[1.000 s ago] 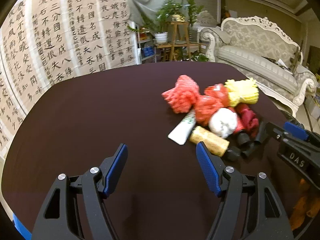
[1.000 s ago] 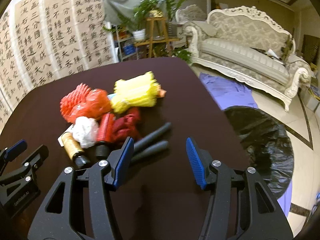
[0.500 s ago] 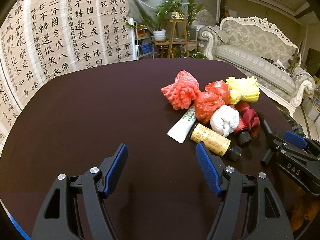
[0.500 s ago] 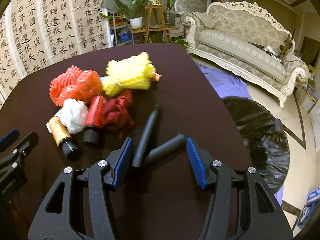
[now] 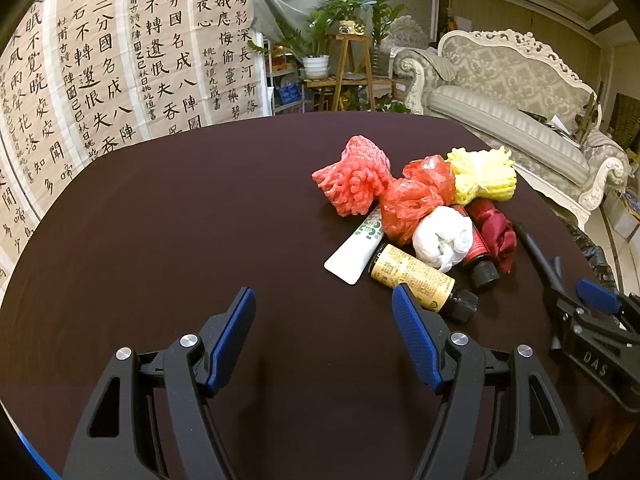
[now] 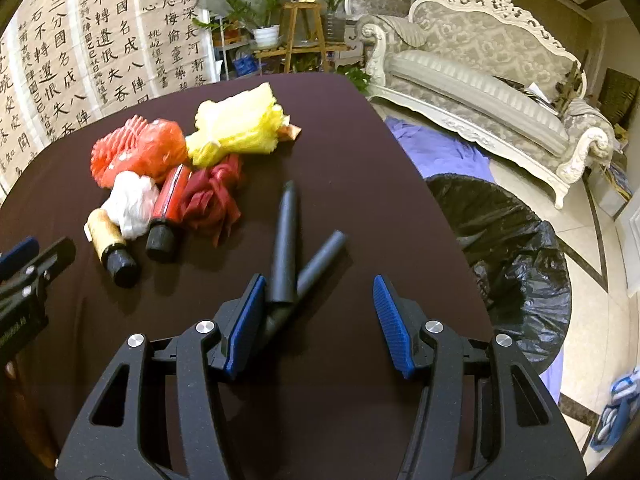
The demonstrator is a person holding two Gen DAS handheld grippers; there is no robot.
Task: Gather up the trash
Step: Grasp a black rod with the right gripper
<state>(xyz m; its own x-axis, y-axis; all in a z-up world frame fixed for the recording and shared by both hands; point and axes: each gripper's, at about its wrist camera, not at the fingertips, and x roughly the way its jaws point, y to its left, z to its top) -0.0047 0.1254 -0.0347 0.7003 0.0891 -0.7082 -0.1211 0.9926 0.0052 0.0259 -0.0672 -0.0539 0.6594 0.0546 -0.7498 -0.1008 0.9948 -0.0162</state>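
A trash pile lies on the dark table: red foam net, red plastic bag, yellow foam net, white wad, white tube, yellow-labelled bottle, red bottle and dark red cloth. My left gripper is open over bare table, its right fingertip just short of the yellow-labelled bottle. Open as well, my right gripper has two dark grey tubes reaching in between its fingers, their near ends against the left pad.
A black bin bag stands open on the floor right of the table edge, with purple cloth behind it. An ornate sofa lies beyond. Calligraphy sheets hang behind the table. The left gripper's body shows at the right wrist view's left edge.
My right gripper has come forward and down onto the two dark tubes, which have splayed apart and now reach between its fingers. The left gripper has held still.
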